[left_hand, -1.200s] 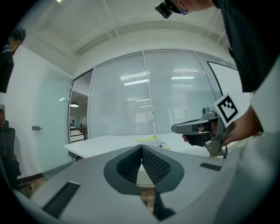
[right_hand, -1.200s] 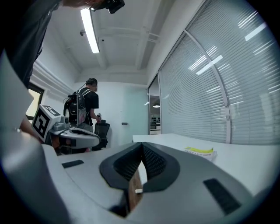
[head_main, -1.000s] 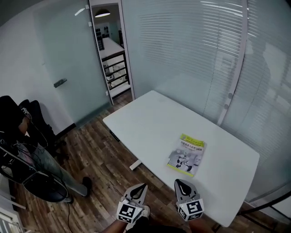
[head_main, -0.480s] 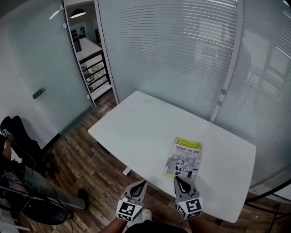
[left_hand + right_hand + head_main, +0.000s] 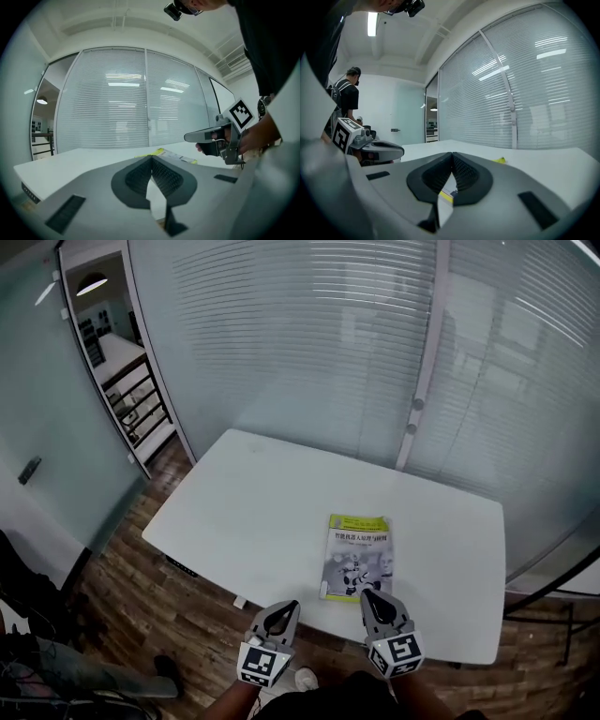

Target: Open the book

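The book (image 5: 357,555) lies flat and closed on the tabletop (image 5: 272,493), cover up. It sits close to the near long edge, a little right of that edge's middle. Its yellow-green band is at the end farther from me, and its spine runs roughly square to the near edge.

I have the left gripper (image 5: 288,607) and the right gripper (image 5: 368,597) side by side at that near edge. Both are roughly level and point across the tabletop toward the glass wall with blinds (image 5: 300,343).

In the left gripper view the two jaws meet at their tips with nothing between them, so that one is closed and empty. The right gripper view shows the same: tips pressed together, nothing caught. Only a strip of the book's yellow edge shows through the hollow below the tips.

From the head view the right gripper's tip overlaps the book's near right corner, but I cannot tell whether it touches the cover. The left gripper sits left of the book and apart from it, right at the table's near edge, with the wooden floor (image 5: 131,587) beside it.

In the right gripper view a person (image 5: 347,101) in a dark shirt stands off to the left by the white wall.
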Action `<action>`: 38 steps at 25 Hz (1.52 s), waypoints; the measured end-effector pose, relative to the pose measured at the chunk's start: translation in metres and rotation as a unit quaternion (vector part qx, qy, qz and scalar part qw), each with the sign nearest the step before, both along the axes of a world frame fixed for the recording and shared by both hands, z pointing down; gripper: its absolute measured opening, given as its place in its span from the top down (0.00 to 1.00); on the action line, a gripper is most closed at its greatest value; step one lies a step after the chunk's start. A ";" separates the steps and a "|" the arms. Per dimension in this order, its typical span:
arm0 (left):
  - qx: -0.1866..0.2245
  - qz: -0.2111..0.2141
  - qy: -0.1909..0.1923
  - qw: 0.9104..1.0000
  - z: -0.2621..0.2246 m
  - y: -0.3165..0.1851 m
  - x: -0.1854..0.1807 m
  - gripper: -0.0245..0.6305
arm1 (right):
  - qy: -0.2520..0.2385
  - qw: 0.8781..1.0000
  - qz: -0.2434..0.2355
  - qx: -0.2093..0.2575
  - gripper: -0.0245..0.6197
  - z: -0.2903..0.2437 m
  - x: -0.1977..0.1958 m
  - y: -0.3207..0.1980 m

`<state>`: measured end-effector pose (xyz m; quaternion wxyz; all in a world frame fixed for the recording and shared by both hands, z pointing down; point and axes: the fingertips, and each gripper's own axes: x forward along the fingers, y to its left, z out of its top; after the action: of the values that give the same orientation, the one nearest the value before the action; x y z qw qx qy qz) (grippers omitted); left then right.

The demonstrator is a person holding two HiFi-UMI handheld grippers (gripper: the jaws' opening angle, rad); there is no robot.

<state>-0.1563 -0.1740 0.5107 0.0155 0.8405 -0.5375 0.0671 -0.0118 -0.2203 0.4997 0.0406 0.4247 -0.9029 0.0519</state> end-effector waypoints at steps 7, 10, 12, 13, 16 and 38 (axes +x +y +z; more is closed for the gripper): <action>-0.004 0.036 0.001 0.999 0.001 -0.031 0.027 0.95 | 0.013 0.998 0.048 -0.044 0.95 0.017 0.036 -0.024; -0.007 0.025 0.010 1.000 -0.003 -0.044 0.033 0.95 | 0.019 0.995 0.060 -0.073 0.95 0.028 0.051 -0.037; -0.006 0.017 0.017 1.000 -0.007 -0.054 0.037 0.95 | 0.024 0.993 0.065 -0.099 0.95 0.038 0.060 -0.045; -0.006 0.016 0.018 1.000 -0.009 -0.058 0.040 0.95 | 0.027 0.991 0.063 -0.113 0.95 0.044 0.062 -0.048; -0.008 0.020 0.006 1.000 -0.008 -0.068 0.049 0.95 | 0.036 0.986 0.041 -0.156 0.75 0.063 0.060 -0.056; -0.050 0.017 -0.039 0.998 0.028 -0.088 0.076 0.95 | 0.096 0.934 -0.005 -0.345 0.69 0.131 0.074 -0.079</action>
<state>-0.0804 -0.2616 0.5384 0.0355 0.8443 -0.5194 0.1268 0.0625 -0.2997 0.6303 0.2709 0.3830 -0.8236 0.3188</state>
